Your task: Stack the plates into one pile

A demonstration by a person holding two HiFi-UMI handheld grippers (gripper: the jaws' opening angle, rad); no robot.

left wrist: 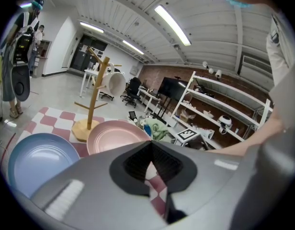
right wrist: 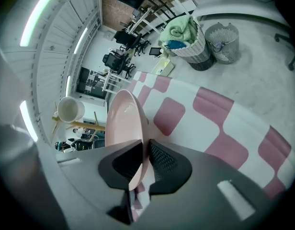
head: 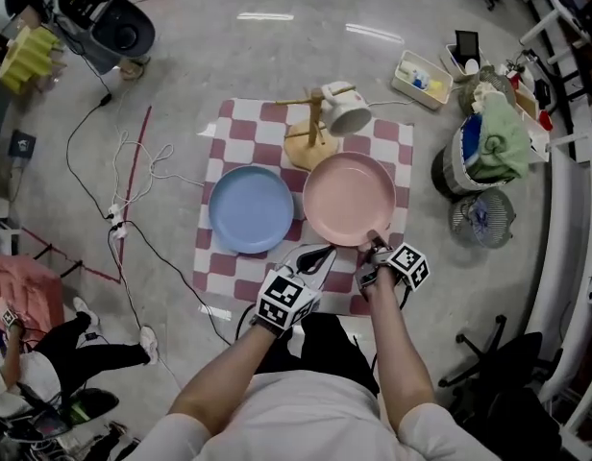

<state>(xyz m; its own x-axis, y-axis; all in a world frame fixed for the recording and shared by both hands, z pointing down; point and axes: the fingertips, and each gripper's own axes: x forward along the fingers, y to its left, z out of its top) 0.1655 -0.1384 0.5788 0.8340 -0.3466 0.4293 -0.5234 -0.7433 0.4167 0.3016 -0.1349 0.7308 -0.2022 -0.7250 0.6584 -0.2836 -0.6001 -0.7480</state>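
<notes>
The left tongs (head: 318, 254) hang over the near edge of the checked cloth (head: 387, 144). In the left gripper view their dark pads (left wrist: 133, 164) meet at the tips with nothing between them, and only a sliver of red and white cloth shows behind. Just to their right, the right tongs (head: 373, 239) are clamped on the near rim of the pink plate (head: 349, 198). The right gripper view shows that rim edge-on, running straight between the two ribbed pads (right wrist: 163, 161).

The pink plate is round, matte and pale salmon, with a shallow well and a low raised rim. I cannot tell whether it rests on the cloth or is lifted off it. The blue plate (head: 251, 209) is just beside it on the left and lies flat on the cloth. It has the same shape, in a soft sky blue, and the two rims are close but apart.

Beyond the plates a wooden mug tree (head: 312, 139) stands on the cloth, with a white mug (head: 346, 109) hung on one arm. The cloth is spread on a grey floor (head: 277, 56). Farther right, off the cloth, stand a basket of green fabric (head: 483, 147) and a wire bin (head: 481, 217).
</notes>
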